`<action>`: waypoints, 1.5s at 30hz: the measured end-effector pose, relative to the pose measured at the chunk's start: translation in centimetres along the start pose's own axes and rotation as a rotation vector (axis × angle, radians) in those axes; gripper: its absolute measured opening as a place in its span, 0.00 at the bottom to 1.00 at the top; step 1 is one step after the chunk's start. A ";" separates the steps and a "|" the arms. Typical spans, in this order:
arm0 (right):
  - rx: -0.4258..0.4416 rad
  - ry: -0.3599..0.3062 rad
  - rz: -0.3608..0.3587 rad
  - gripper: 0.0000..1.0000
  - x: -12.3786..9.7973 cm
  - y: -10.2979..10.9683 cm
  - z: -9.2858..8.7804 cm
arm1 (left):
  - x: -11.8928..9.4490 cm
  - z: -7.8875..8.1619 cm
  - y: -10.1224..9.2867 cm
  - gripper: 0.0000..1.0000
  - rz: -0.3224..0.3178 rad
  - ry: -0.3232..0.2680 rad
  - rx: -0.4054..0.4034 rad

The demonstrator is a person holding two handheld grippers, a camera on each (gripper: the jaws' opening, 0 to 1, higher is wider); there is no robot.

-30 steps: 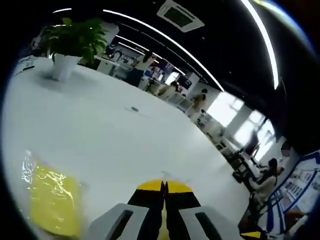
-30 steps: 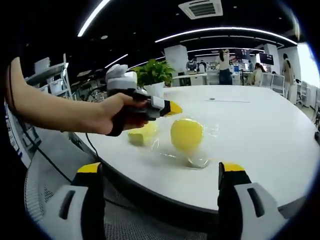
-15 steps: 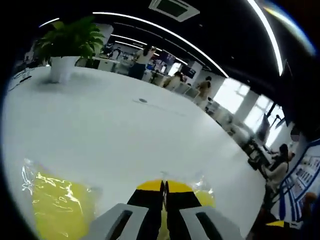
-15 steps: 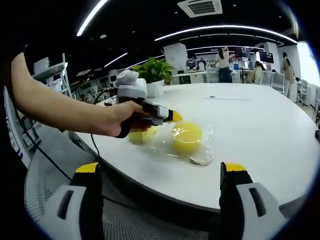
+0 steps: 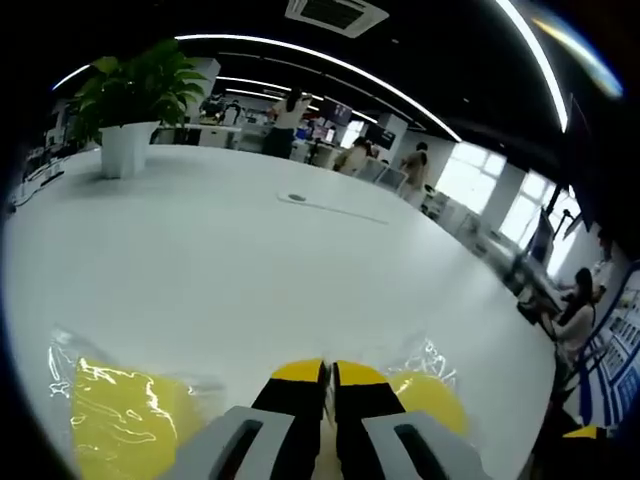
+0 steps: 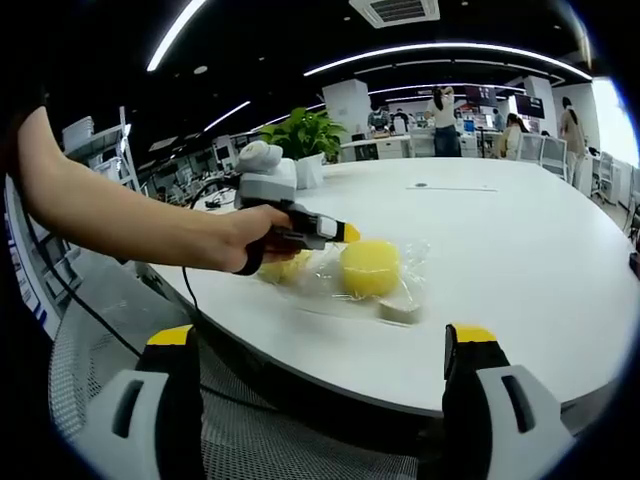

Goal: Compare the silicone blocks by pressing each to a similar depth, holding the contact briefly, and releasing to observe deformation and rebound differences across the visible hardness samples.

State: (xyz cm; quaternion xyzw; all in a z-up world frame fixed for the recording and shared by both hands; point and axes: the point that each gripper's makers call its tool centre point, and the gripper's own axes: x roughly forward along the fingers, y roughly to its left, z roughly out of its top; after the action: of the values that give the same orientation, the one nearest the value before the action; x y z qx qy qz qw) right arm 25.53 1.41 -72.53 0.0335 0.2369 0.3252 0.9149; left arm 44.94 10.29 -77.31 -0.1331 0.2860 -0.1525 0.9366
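- Your left gripper, black-jawed with yellow tips, has its jaws pressed flat together and nothing between them. In the right gripper view the same tool, in your hand, points at the samples with its tip near the round one; contact cannot be confirmed.
- Your right gripper is spread wide and empty, held back off the near edge of the round white table.
- The samples lie near the table's near left edge: a rounded yellow silicone block in a clear plastic bag, and a second yellow bagged block just to its left, partly hidden behind your hand. In the left gripper view they sit either side of the closed jaws.
- Judgement: both pieces look light and soft, so expect them to yield and to slide under a sideways push. The film is glossy and crinkled and will probably be slippery.
- Press straight down on the crown of each block, not on loose film.
- A small pale piece lies in the bag at its near right; what it is cannot be determined.
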 end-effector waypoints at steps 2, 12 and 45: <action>0.000 0.006 0.001 0.96 0.0 0.0 -0.1 | -0.1 0.0 0.1 0.09 0.000 -0.006 0.010; 0.006 0.024 -0.001 0.96 0.0 -0.1 -0.6 | -1.4 1.0 0.0 0.26 -0.026 -0.045 0.066; -0.013 -0.003 -0.004 0.94 -0.2 -0.2 -0.3 | -12.8 3.7 -0.2 0.57 -0.260 -0.070 0.262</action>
State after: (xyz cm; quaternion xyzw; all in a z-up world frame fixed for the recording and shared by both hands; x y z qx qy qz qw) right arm 25.36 1.12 -72.73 0.0276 0.2337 0.3250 0.9160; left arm 36.93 15.34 -67.96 -0.0512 0.2114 -0.3033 0.9277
